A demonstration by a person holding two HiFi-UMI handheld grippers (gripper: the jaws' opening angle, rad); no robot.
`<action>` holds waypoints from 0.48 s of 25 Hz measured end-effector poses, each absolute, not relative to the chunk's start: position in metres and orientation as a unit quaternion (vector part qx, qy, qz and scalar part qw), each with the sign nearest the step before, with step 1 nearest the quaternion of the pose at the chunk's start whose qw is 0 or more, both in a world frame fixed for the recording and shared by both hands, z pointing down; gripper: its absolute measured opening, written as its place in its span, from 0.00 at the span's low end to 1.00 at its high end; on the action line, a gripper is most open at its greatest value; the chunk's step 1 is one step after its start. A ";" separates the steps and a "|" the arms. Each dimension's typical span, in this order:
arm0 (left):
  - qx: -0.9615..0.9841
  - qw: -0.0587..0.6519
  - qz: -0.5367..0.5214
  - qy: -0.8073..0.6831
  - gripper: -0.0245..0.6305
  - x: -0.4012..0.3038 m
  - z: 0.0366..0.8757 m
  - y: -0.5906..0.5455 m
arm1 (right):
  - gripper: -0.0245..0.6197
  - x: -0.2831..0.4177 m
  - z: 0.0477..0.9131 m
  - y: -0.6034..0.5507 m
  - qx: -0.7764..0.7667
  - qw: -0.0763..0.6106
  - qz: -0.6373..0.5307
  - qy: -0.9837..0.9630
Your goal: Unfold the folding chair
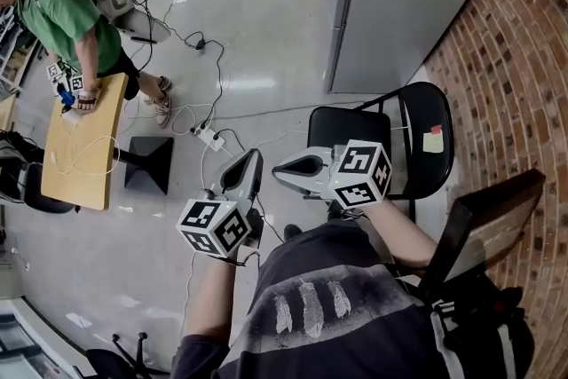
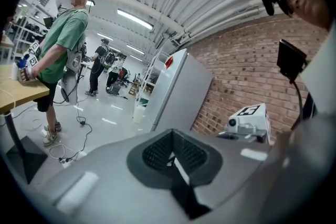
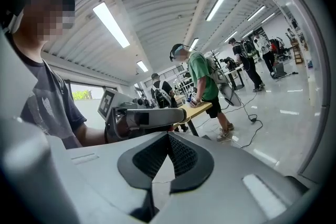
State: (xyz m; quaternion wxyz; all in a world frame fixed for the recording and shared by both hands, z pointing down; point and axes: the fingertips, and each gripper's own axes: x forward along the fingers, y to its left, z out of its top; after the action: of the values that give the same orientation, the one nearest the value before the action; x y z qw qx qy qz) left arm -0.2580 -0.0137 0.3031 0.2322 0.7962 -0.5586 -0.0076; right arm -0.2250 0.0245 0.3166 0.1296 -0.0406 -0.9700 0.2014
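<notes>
Looking down in the head view, a black folding chair stands on the pale floor just ahead and to the right of the person, beside a brick wall. Its seat seems level and its rounded back upright, with a small sticky note on the back, so the chair looks opened or nearly so. A dark flat panel leans nearer the person's right side; whether it is another folded chair cannot be told. To do the step well, the person would probably steady the back with one claw, press the front edge of the seat fully down with the other, and check that all the legs sit flat before letting go. The left claw and the right claw are held close to the chest, near each other and apart from the chair, touching nothing. In the left gripper view, the left claw is pressed together, its ribbed pads meeting with nothing between them; the right claw shows beyond, against the brick wall. In the right gripper view, the right claw is likewise pressed together and empty, with the left claw just beyond it and, farther off, a person in a green shirt at a wooden surface.
</notes>
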 end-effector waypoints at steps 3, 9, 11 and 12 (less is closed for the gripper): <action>0.793 0.233 -0.010 -0.563 0.04 -0.251 0.299 -0.022 | 0.04 -0.217 0.315 0.021 -0.052 0.127 0.200 -0.970; 0.790 0.208 -0.001 -0.576 0.04 -0.241 0.281 -0.037 | 0.04 -0.213 0.305 0.002 -0.077 0.118 0.199 -0.970; 0.804 0.216 -0.003 -0.554 0.04 -0.223 0.274 -0.035 | 0.04 -0.200 0.302 0.005 -0.063 0.126 0.212 -0.967; 0.814 0.228 -0.002 -0.535 0.04 -0.206 0.273 -0.032 | 0.04 -0.186 0.303 0.010 -0.046 0.132 0.225 -0.964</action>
State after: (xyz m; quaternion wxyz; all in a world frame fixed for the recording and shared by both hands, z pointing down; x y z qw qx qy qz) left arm -0.2058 -0.0317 0.2733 0.2284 0.8136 -0.5347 -0.0025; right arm -0.1860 0.0104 0.3030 0.1321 -0.0461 -0.9642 0.2254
